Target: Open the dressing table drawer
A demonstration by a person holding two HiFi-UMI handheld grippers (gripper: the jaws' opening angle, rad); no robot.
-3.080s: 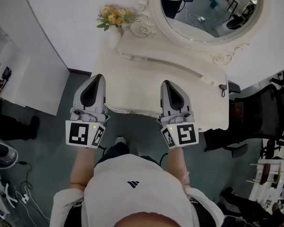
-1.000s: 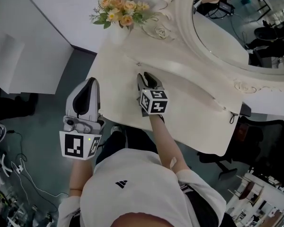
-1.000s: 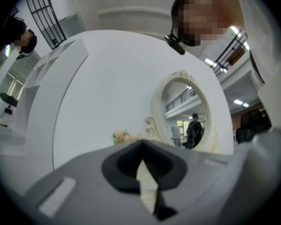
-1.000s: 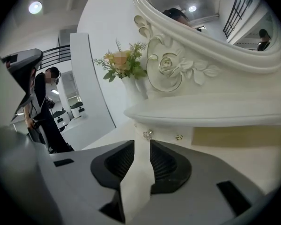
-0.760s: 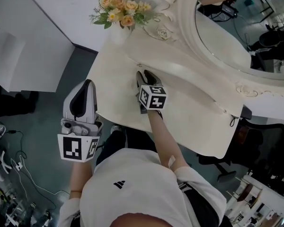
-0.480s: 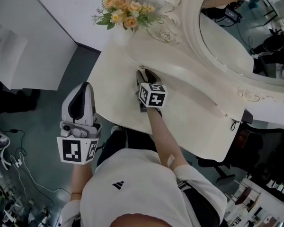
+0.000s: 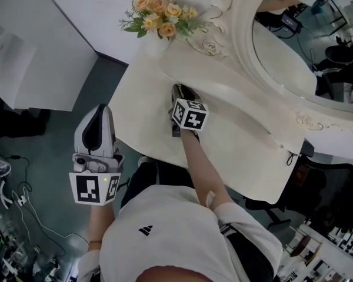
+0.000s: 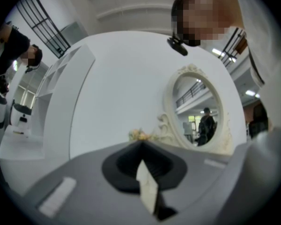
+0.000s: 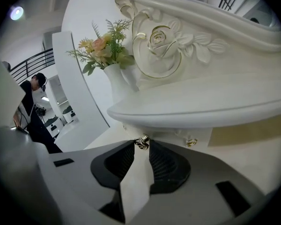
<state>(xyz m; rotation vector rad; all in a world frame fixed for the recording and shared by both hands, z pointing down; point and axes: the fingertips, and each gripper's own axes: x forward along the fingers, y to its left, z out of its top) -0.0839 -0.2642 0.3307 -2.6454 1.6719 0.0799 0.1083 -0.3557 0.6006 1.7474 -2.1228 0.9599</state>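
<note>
The cream dressing table (image 7: pixel 141 93) has a raised shelf below the oval mirror (image 7: pixel 294 46). A small metal drawer knob (image 9: pixel 141 142) sticks out just under that shelf. My right gripper (image 9: pixel 141 144) reaches over the tabletop to it, jaws closing, and the knob sits between the pad tips, touching both. In the head view the right gripper (image 7: pixel 179 91) points at the shelf's front. My left gripper (image 7: pixel 99 108) hangs off the table's left edge above the floor. Its jaws are shut with nothing in them, also seen in the left gripper view (image 8: pixel 141 143).
A white vase of flowers (image 7: pixel 160 17) stands at the table's back left corner, close to my right gripper. A second small knob (image 9: pixel 191 143) lies to the right of the gripped one. A white cabinet (image 7: pixel 29 46) stands left of the table, and a black chair (image 7: pixel 329 192) at right.
Three seconds ago both grippers hovered at the table's front edge. Since then the right one has reached to the shelf front and stayed there over the last second. The left has drifted slightly left.
</note>
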